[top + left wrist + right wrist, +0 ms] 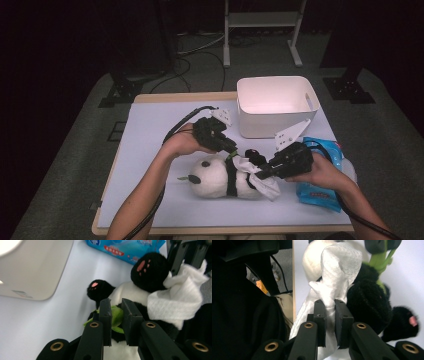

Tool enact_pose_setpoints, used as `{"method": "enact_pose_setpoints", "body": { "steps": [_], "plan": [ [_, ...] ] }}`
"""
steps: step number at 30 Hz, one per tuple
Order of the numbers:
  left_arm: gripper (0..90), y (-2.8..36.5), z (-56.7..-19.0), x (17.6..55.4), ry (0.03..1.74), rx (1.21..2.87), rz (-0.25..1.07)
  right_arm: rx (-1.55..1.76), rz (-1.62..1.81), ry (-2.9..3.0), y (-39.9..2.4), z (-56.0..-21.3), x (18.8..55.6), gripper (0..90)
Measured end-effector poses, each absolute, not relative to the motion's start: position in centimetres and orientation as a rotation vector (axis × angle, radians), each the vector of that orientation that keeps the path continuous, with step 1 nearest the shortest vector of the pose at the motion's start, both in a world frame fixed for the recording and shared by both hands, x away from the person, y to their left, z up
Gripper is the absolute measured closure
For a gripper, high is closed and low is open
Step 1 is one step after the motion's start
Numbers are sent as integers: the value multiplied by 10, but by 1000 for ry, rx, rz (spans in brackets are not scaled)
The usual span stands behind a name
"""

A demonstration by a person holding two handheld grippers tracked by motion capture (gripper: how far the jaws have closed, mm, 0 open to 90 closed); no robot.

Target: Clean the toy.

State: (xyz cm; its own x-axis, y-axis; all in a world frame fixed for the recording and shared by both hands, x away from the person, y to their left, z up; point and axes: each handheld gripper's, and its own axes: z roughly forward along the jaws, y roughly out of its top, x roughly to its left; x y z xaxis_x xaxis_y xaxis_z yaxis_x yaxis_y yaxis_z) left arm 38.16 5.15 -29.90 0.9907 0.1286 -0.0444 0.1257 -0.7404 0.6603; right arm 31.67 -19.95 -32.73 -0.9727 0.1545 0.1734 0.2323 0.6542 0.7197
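The panda (220, 177) lies on its back, black limbs, pink paw pads, head to my left, in front of the tub (276, 104). My left claw (116, 315) pinches its green leaf (116, 316). My right claw (329, 311) grips a white wipe (337, 267) (draped over the panda's belly). The high view adds a blue pack (320, 175) right of the panda.

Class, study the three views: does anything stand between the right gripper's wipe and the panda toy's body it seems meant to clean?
Nothing visible does. The right gripper pinches the white wipe, which already drapes against the panda toy. The left gripper grips the toy's green piece, off to one side.
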Motion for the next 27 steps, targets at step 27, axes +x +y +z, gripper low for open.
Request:
{"method": "enact_pose_setpoints", "body": {
  "steps": [27],
  "plan": [
    [773,61,-312,368,143,2387,-65,-457,-1051,-2850,-202,-337,344,808]
  ]
}}
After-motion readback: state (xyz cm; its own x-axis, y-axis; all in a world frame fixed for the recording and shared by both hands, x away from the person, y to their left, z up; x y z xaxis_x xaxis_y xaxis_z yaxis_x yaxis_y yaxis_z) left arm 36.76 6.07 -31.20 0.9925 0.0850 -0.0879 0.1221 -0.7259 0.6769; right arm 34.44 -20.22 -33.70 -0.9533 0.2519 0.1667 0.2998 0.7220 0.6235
